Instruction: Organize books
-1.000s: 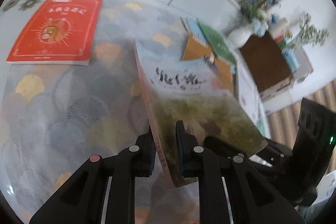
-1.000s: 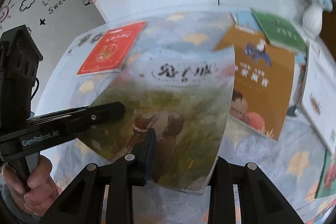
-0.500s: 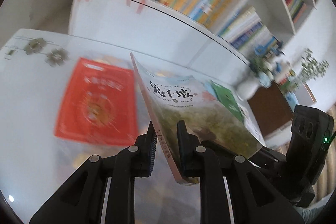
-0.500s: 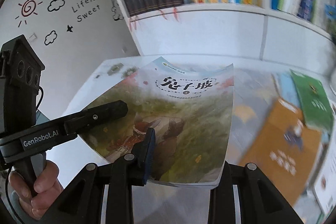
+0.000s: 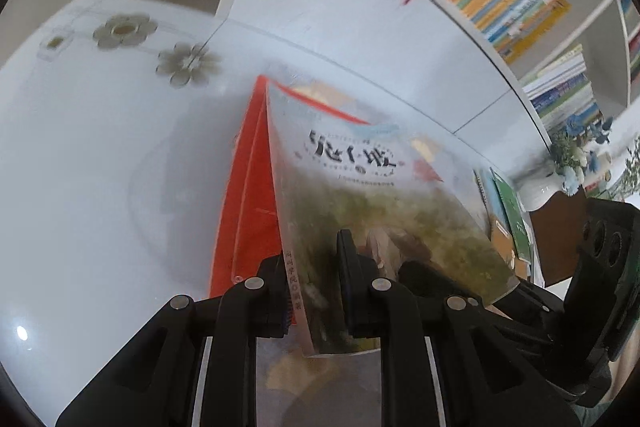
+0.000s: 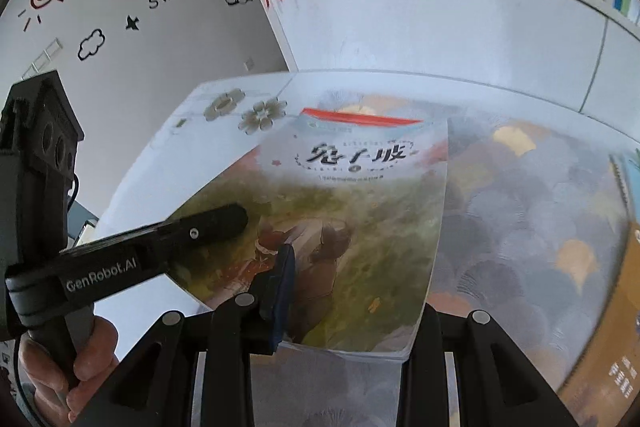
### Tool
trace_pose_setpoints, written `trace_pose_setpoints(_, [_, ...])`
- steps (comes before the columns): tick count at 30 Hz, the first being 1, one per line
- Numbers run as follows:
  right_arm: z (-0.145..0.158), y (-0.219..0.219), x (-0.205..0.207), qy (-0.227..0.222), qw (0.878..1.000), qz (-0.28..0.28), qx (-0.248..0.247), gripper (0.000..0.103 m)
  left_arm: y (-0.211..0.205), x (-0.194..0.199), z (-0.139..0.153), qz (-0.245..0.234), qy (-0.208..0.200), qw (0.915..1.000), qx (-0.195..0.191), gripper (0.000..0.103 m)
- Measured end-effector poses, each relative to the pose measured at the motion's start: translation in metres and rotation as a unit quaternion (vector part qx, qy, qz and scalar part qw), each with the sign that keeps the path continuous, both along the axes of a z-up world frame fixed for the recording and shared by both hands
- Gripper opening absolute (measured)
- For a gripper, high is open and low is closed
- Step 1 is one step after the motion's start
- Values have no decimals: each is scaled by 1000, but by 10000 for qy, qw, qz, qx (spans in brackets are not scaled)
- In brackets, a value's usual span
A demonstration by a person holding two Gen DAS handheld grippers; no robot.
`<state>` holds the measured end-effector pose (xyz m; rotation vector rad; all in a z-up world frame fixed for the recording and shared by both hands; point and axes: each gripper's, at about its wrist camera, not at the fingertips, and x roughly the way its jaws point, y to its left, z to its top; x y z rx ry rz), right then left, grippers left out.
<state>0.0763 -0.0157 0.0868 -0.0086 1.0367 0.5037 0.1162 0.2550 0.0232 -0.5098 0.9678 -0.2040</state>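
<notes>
- Picture book (image 6: 344, 227) is up in the air over the table (image 5: 100, 155), cover facing up, held at two edges at once.
- Cover: pale blue top w/ big black Chinese title, green-brown grassy scene below, two small figures mid-cover. Soft cover, free right edge sagging a bit. Blurry in both views.
- Left gripper (image 5: 312, 291) is clamped narrow on the book's spine side; one pad on top of the cover, the other tucked under. Seen from the right wrist cam, its long black finger lies across the cover's left part, label "GenRobot.AI" readable.
- Right gripper (image 6: 344, 299): blue-padded finger (image 6: 282, 283) presses on the near edge of the cover, the other finger sits under/behind the book at its right corner – looks closed on the book, tho the lower contact is hidden.
- Red book (image 5: 248, 211) lies flat on the table directly below the picture book; only its left strip and far edge poke out. Can't tell if the two touch.
- Table has a scallop-pattern cloth (image 6: 540, 211) on the right part, bare white w/ flower decals (image 5: 188, 63) at the far left corner.
- Orange book (image 6: 608, 327) and a green book (image 5: 514, 211) lie off to the right on the cloth, well apart from the red one.
- Behind: white bookcase (image 6: 440, 23), rows of dark and yellow spines on the shelf. Vase w/ blue flowers (image 5: 576, 155) far right.
</notes>
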Motion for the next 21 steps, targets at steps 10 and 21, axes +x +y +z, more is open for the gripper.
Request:
trace_pose_setpoints(10, [-33,10,19,387,9992,-14,-76,31,24,8,-23,426,309,9985,163,20])
trace_pose_setpoints(21, [-38,-16,0,672,9977,28,-9,53,19,-24,0,759,307,9951,548,20])
